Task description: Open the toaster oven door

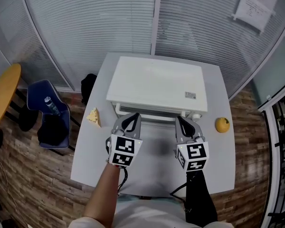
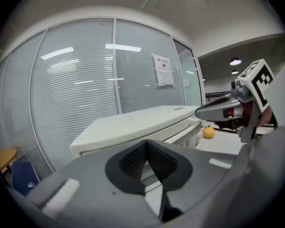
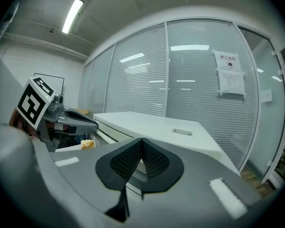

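At centre frame, the toaster oven sits shut on the worktop — left hand-held gripper and right hand-held gripper clenched, empty, just below. Likely next: unclench, grip the door handle squarely.

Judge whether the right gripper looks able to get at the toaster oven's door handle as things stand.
Likely yes: the right gripper hangs close before the door handle, nothing between; its shut jaws would need opening first.
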`<state>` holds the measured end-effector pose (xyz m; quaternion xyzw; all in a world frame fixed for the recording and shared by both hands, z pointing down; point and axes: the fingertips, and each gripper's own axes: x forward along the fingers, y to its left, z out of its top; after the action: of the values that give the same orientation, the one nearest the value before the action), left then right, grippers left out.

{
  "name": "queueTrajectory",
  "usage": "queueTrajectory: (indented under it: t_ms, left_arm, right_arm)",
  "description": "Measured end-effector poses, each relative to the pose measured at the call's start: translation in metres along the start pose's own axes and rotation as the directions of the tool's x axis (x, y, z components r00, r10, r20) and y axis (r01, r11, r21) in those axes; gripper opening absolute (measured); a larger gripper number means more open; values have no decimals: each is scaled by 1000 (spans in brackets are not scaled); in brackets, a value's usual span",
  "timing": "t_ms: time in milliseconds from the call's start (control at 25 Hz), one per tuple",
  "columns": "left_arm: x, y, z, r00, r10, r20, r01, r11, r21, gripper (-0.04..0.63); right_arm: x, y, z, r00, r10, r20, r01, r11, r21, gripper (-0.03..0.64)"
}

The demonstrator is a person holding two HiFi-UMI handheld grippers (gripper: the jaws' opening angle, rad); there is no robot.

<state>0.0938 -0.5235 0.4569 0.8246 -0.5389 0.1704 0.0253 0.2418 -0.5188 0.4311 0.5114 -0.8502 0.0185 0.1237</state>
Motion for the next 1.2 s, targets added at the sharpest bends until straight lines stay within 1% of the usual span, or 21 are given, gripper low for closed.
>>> queueTrajectory:
  t_ms: [160, 280, 360, 520, 600, 800, 1040, 1120, 1200]
  left_arm:
    - [8, 4, 1, 1000, 4, 10, -4, 1000, 8, 57]
    - [15, 8, 1, 1000, 6, -9, -6, 1000, 8, 57]
    - [20, 9, 2, 1000, -1, -21, 1, 1000, -16, 57]
    - [24, 14, 1, 1000, -4, -24, 2, 998, -69, 57]
    - [22, 15, 0, 1000, -4, -24, 2, 997, -81, 57]
    - [11, 8, -4, 1000, -15, -20, 13, 996, -92, 57]
    - [-14, -8, -23, 998, -52, -29, 49, 996, -77, 57]
    - [-23, -15, -32, 997, -64, -41, 61, 996, -72, 57]
    - [-33, -22, -45, 996, -69, -59, 65, 996, -63, 57]
  right_arm:
    - [11, -1, -14, 999, -4, -54, 4, 1000, 1, 2]
    - [20, 1, -15, 997, 10, -73, -8, 1000, 22, 2]
    - [27, 3, -14, 996, 21, -90, -18, 999, 38, 2]
    - [38, 4, -15, 990, 31, -140, -15, 993, 115, 2]
    - [37, 4, -16, 987, 32, -158, -12, 992, 126, 2]
    - [26, 10, -20, 986, 23, -166, -1, 991, 131, 2]
    - [4, 29, -37, 974, 21, -224, 3, 995, 104, 2]
    - [-5, 38, -45, 968, 5, -249, 12, 998, 65, 2]
    - [-14, 52, -54, 960, -13, -281, 14, 1000, 2, 2]
